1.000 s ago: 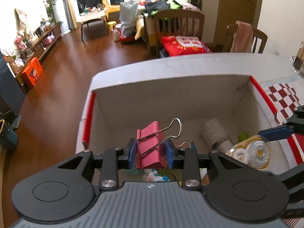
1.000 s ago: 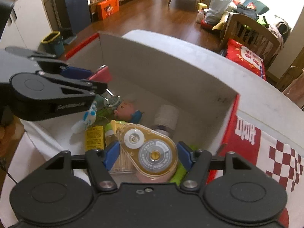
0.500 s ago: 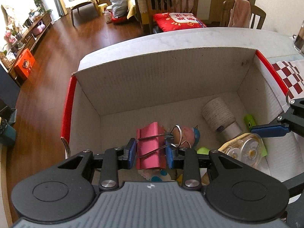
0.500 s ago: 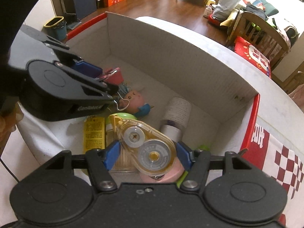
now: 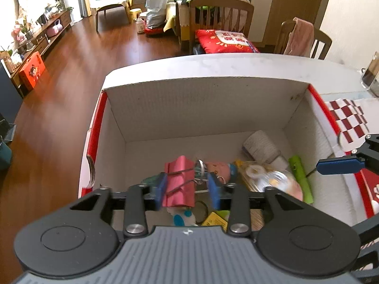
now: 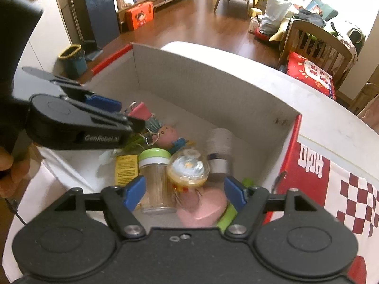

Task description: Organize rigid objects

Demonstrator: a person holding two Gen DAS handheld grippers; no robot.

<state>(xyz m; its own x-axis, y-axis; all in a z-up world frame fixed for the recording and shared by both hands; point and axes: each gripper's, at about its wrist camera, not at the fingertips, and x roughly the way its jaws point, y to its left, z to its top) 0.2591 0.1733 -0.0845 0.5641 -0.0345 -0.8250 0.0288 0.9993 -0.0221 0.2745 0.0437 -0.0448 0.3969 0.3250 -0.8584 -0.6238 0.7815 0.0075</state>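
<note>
A cardboard box (image 5: pixel 201 104) with red flaps holds several small things. My left gripper (image 5: pixel 187 190) is open over the box; the pink binder clip (image 5: pixel 180 184) sits loose between its blue pads, touching the left one. It also shows in the right wrist view (image 6: pixel 139 111). My right gripper (image 6: pixel 184 193) is open and empty. The clear correction tape dispenser (image 6: pixel 188 171) lies below it in the box, blurred, on a jar (image 6: pixel 155 182) and a pink heart-shaped item (image 6: pixel 203 209).
In the box lie a grey roll (image 5: pixel 259 146), a pig-face toy (image 6: pixel 165 133), a green tube (image 5: pixel 299 177) and a yellow packet (image 6: pixel 125 168). A red-checked cloth (image 6: pixel 350 189) lies on the white table at the right. Chairs (image 5: pixel 220 23) stand beyond.
Both grippers have opened. The tape dispenser has dropped from the right gripper into the box. The binder clip is loose between the left pads, which spread apart.
</note>
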